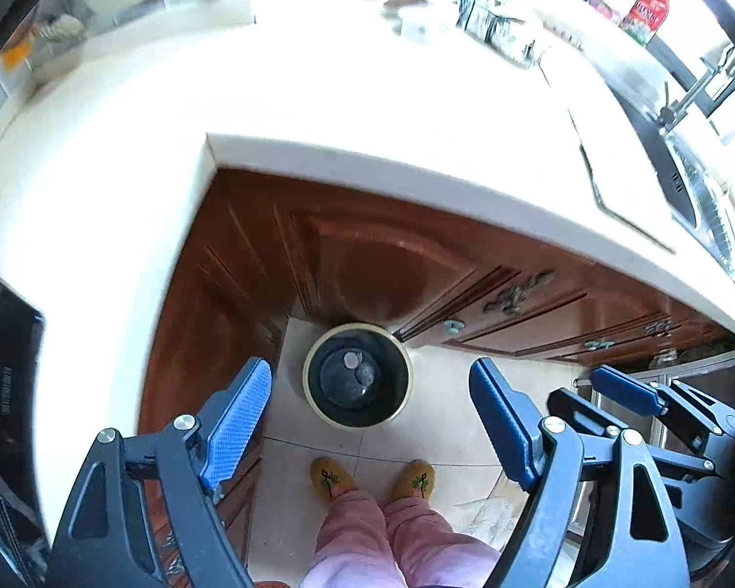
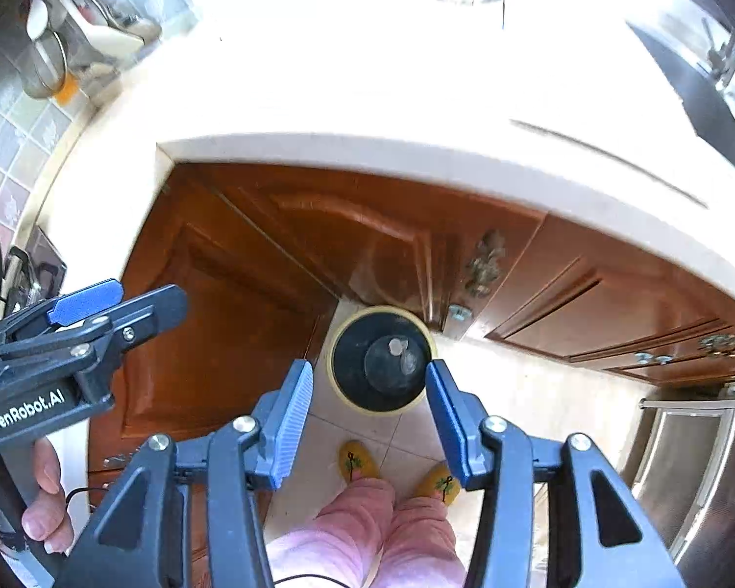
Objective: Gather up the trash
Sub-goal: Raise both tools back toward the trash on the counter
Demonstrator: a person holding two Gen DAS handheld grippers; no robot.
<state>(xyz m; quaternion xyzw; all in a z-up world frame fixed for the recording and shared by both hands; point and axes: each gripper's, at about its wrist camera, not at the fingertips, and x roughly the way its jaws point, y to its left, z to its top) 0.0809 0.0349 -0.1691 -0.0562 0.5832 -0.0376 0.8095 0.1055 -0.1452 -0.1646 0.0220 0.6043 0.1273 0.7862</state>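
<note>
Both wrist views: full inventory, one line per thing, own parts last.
trash bin: 1, black inside with cream rim, on the floor in the cabinet corner; a few pale round bits at the bottom
countertop: 1, white, L-shaped, above the cabinets
cabinets: brown wood, under the countertop
sink: 1, metal, right end of the counter
slippers: 2, yellow, on the tile floor
trousers: pink, bottom centre
left gripper: blue pads, open, empty
right gripper: blue pads, open, empty
</note>
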